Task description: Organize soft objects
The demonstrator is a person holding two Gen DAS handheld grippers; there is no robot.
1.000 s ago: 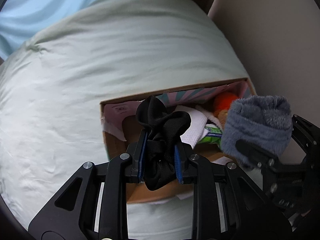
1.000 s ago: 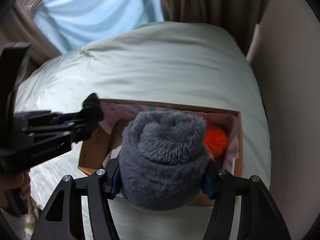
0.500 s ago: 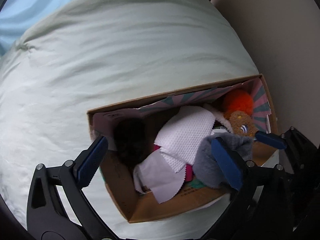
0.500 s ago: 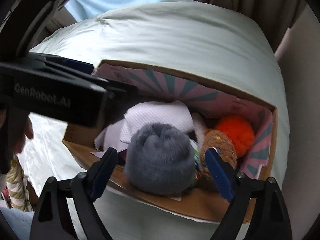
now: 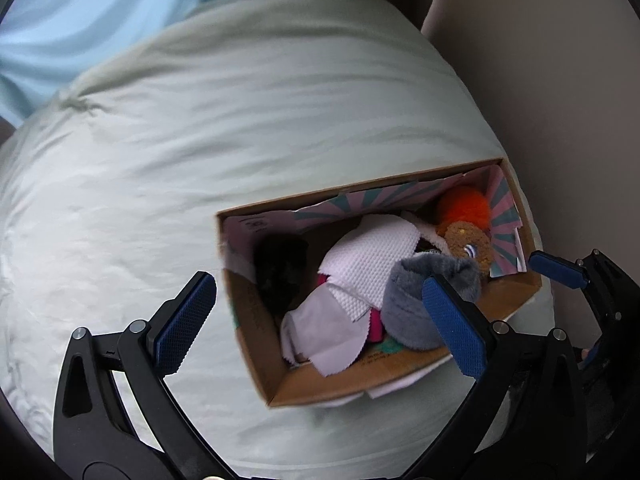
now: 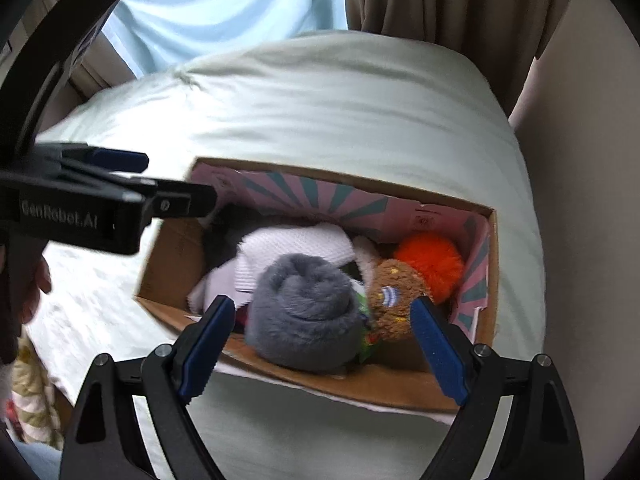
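Grey fleece roll [image 6: 304, 308] in cardboard box [image 6: 400, 394] ("GenRobot.AI" on left tongs [image 6: 176, 184])

In the open cardboard box [image 5: 256, 344], the crumpled black cloth [image 5: 282, 272] sits in shadow, its shape hard to read. The white textured cloths [image 6: 292, 252] cover whatever lies beneath. The rolled grey fleece [image 6: 304, 312] hides most of a green packet [image 6: 366, 320].

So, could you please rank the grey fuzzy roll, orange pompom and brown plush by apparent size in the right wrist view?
1. grey fuzzy roll, though it lies nearest the camera
2. orange pompom and brown plush: too alike to rank
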